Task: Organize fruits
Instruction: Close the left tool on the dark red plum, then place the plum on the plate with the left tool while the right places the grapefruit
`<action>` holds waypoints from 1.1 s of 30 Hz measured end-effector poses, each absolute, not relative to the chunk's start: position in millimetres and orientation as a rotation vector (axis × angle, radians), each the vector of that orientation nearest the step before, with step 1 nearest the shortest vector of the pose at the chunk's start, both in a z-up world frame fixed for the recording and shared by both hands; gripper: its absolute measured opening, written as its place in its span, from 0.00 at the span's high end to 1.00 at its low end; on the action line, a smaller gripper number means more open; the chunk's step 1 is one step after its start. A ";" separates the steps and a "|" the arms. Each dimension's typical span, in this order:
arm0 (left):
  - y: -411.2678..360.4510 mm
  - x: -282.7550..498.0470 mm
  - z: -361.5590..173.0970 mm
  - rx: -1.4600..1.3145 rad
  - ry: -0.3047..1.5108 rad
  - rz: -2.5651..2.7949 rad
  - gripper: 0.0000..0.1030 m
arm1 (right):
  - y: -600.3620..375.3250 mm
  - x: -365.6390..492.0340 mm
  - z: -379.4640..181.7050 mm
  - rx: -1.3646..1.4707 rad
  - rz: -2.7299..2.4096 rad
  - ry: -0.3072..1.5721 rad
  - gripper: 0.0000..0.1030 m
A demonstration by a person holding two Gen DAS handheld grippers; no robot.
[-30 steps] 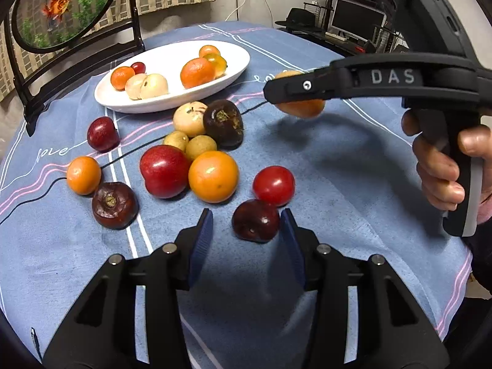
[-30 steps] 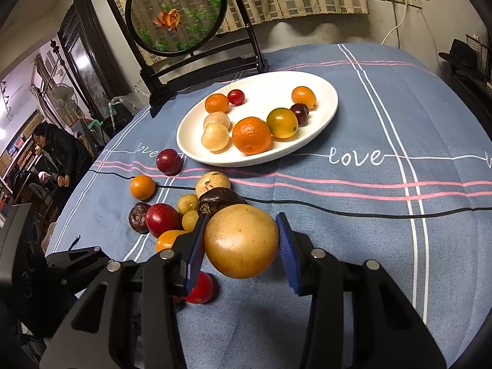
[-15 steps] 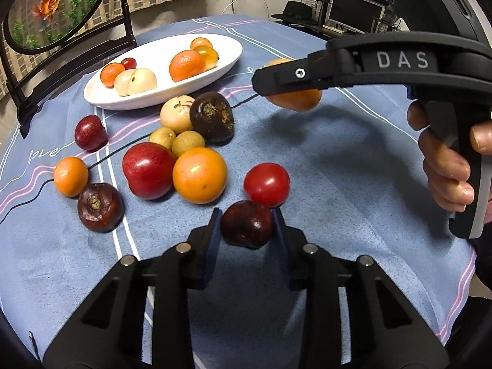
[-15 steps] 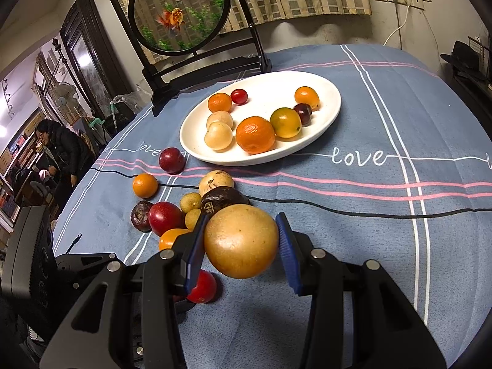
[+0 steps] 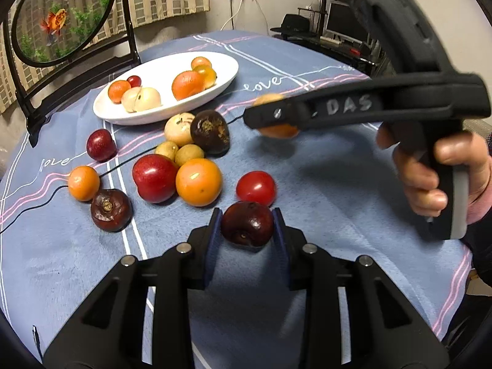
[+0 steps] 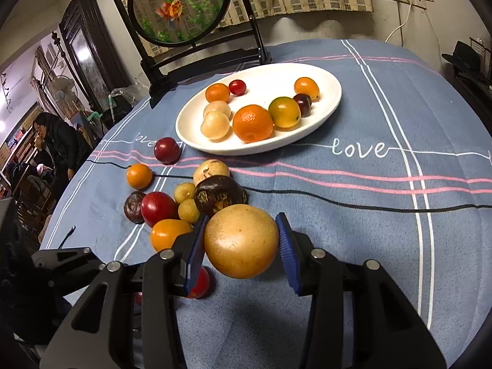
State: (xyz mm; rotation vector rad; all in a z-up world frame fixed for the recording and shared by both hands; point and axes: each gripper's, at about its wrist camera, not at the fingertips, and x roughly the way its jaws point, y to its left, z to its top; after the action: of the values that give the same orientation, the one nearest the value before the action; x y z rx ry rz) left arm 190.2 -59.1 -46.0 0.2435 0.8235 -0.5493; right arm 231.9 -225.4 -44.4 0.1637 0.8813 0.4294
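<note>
My left gripper (image 5: 247,229) is shut on a dark purple plum (image 5: 247,227), lifted just off the blue cloth. My right gripper (image 6: 241,243) is shut on a round tan-yellow fruit (image 6: 241,241) and holds it above the cloth; it also shows in the left wrist view (image 5: 276,130), right of the loose fruit. A white oval plate (image 6: 332,98) holds several fruits further back; it also shows in the left wrist view (image 5: 227,73). Loose fruit lies in front of it: a red tomato (image 5: 255,187), an orange (image 5: 198,182), a red apple (image 5: 154,178).
A round framed fish ornament on a black stand (image 6: 180,6) stands behind the plate. More loose fruit lies to the left: a small orange (image 5: 83,183), a dark mangosteen (image 5: 110,210), a red plum (image 5: 101,145). The table edge (image 5: 455,301) falls off at the right.
My left gripper moved forward around the dark plum, closed on it, then lifted it slightly. My right gripper stayed shut on the tan fruit and shifted a little.
</note>
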 end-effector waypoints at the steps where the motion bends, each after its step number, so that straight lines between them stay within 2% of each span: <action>1: -58.1 188.5 -44.6 0.236 0.819 -0.552 0.68 | -224.6 230.4 -45.2 0.159 0.432 0.882 0.57; 8: -32.7 197.5 -17.4 0.100 0.749 -0.560 0.68 | -222.5 222.3 -30.7 0.143 0.466 0.796 0.56; 17: -17.4 314.2 24.3 0.073 0.710 -0.335 0.68 | -230.1 304.2 -12.9 0.215 0.355 0.688 0.56; 22: -18.9 383.8 15.9 0.043 0.756 -0.270 0.68 | -230.5 356.0 -18.7 0.269 0.342 0.717 0.56; 29: -27.3 420.5 -4.8 0.081 0.824 -0.218 0.68 | -214.1 394.9 -33.9 0.226 0.392 0.781 0.55; 30: -26.6 425.5 -6.6 0.079 0.830 -0.204 0.65 | -210.9 398.4 -35.5 0.220 0.405 0.795 0.51; 31: -26.1 428.3 -7.9 0.074 0.834 -0.190 0.56 | -208.9 399.3 -35.5 0.214 0.414 0.793 0.46; 32: -24.9 430.1 -8.0 0.067 0.833 -0.173 0.31 | -207.0 398.1 -34.1 0.204 0.416 0.785 0.34; 33: -22.7 428.4 -6.3 0.063 0.815 -0.131 0.22 | -207.6 395.2 -31.6 0.206 0.416 0.768 0.32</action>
State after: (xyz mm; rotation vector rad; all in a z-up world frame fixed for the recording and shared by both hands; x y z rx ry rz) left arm 428.4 -22.7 -6.3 0.0630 0.8147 -0.1305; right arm 395.2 -207.6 -31.6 0.2060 0.7681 0.4164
